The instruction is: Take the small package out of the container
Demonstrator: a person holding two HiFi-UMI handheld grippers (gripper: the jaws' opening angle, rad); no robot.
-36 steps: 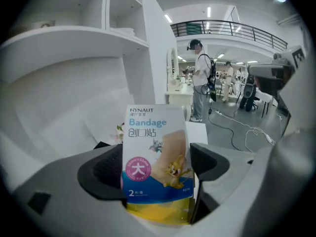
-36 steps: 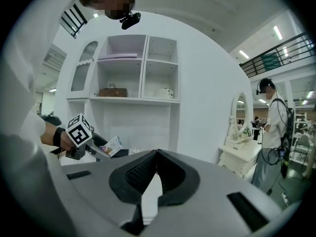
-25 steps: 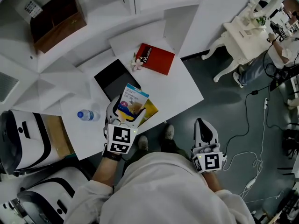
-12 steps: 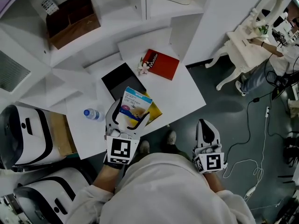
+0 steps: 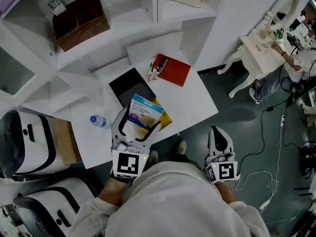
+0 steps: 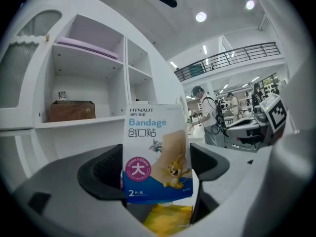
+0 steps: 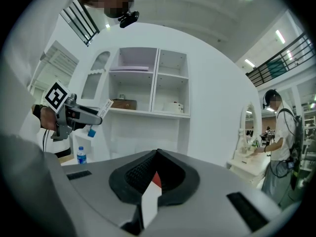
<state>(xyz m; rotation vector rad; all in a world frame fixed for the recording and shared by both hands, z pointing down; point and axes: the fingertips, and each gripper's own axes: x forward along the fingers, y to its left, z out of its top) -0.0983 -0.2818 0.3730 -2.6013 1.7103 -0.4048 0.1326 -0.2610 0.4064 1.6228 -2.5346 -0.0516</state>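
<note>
- The left gripper (image 6: 157,168) pinches the small package (image 6: 156,142) by its two side edges, one jaw pressed to each
- The package stands upright between the jaws, a blue and white bandage pack with cartoon figures on its front
- In the head view it is held above the near part of the white table (image 5: 195,100), over a yellow packet (image 5: 162,116) that shows just under its lower edge
- A flat black panel (image 5: 127,84) lies on the table just beyond the package, and a red booklet (image 5: 171,69) lies farther back to the right
- A small water bottle (image 5: 99,121) lies on the table to the left of the left gripper
- A brown box (image 5: 80,19) sits on the white shelf behind the table
- The right gripper (image 7: 157,174) is off the table's near edge, to the right; its jaws are pressed together with nothing between them
</note>
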